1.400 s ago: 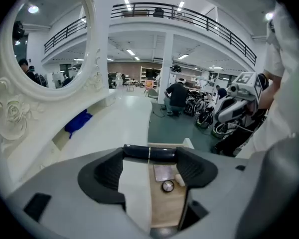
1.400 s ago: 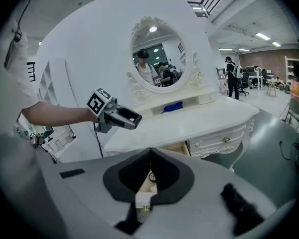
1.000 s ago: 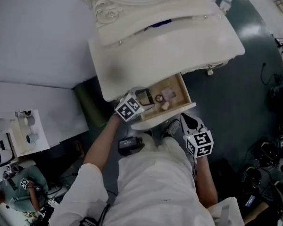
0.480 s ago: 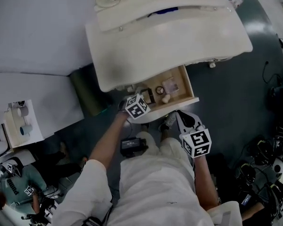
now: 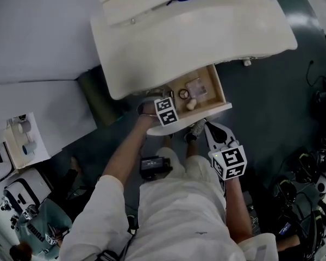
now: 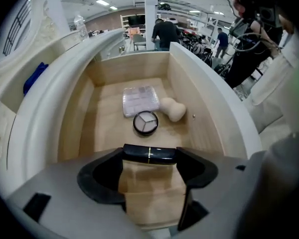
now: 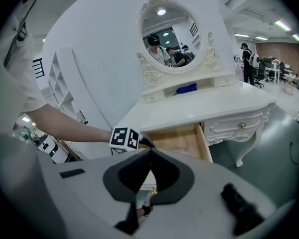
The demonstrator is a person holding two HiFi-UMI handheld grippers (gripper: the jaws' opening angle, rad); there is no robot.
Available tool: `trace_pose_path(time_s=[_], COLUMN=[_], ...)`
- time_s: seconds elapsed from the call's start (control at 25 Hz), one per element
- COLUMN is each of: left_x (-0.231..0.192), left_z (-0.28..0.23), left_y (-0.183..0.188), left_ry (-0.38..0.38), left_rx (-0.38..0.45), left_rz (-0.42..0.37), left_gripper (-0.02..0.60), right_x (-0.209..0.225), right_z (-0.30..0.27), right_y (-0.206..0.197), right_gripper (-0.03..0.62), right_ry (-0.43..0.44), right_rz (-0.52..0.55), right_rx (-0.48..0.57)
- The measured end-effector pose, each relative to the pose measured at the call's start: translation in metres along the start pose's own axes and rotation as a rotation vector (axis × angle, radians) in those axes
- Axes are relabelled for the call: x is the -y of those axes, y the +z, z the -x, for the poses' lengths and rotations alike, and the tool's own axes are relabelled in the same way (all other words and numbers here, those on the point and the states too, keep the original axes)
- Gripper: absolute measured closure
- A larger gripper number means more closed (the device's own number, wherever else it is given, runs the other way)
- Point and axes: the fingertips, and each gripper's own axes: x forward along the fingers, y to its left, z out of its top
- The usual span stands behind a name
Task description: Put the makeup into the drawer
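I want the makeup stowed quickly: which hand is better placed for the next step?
Left. The left tongs grip the black makeup case at the open drawer; the right tongs are shut, empty, back from it.

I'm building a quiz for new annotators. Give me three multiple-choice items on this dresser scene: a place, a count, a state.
1. Where does the sponge lie?
A) in the drawer beside the round compact
B) on a chair
C) in a basket

2. How many things lie on the drawer's floor?
A) one
B) three
C) five

3. How are the right gripper's jaws?
A) wide apart
B) shut on a brush
C) shut on nothing

Answers: A, it lies just right of the compact in the left gripper view; B, sponge, compact and clear palette, the black case being in the left gripper's jaws; C, its jaws meet with nothing between.
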Motion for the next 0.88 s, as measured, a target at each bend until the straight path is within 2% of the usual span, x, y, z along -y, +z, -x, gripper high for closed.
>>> trace_pose_path(time_s=[0.16, 0.52, 0.88], left_x=[-0.0007, -0.0025, -0.0036], left_z=[-0.0069, -0.0061, 0.0006], left_y=[-0.0018, -0.0036, 0.0019], left_ry=[0.008, 0.035, 0.036], left_rx=[-0.045, -0.044, 0.018], left_rz=[-0.031, -0.045, -0.019], left_gripper=[0.239, 0.239, 0.239], right_x=[0.0041, 0.0073, 0.0097], right_z=[-0.0007, 0.0008, 0.0035], right_y=[-0.0036, -0.0047, -0.0057], right_gripper=[0.582, 0.582, 0.582], right_ry=[-0.001, -0.008, -0.014], right_rz=[-0.012, -0.02, -0.021], right_rx=[-0.005, -0.005, -0.001])
